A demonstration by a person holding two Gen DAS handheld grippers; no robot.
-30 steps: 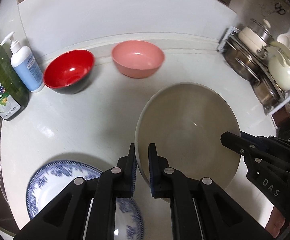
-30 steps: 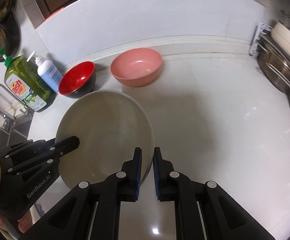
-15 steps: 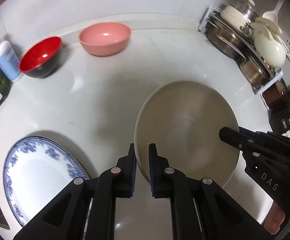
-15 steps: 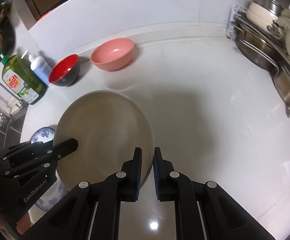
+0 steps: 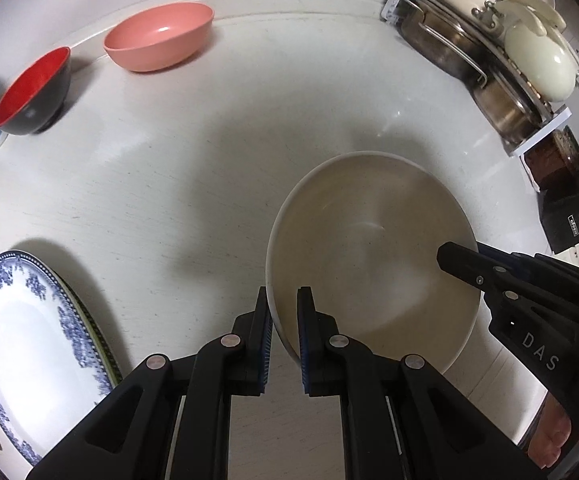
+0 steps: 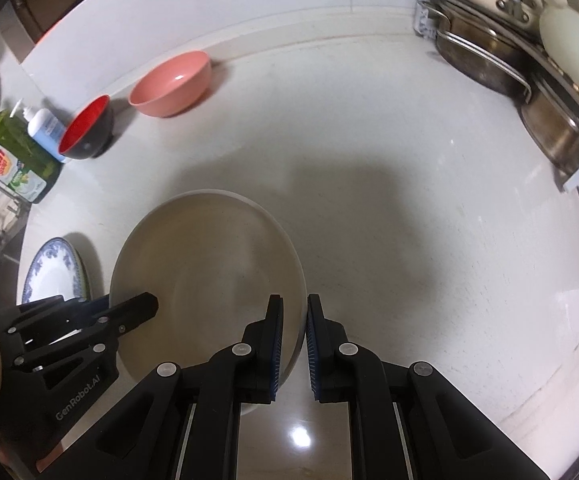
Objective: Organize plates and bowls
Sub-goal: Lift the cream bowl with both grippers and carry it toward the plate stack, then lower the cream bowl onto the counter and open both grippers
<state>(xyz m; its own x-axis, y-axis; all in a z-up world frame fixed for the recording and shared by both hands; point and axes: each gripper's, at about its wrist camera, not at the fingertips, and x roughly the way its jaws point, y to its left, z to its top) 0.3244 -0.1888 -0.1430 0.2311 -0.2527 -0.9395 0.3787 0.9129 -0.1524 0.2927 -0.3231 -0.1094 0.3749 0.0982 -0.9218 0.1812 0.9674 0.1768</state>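
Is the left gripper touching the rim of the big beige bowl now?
Touching. In the left wrist view the left gripper has the rim of the big beige bowl clamped between its two pads, one pad outside the wall and one inside.

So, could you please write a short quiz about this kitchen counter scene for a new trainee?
1. True or false: both grippers are shut on the rim of the large beige bowl.
2. Which item lies at the counter's near left edge? A) pink bowl B) blue-patterned plate C) red bowl
3. What stands in the rack at the far right?

Key: 1 true, left gripper and right gripper on opposite sides; 2 B; 3 metal pots and pale lids.
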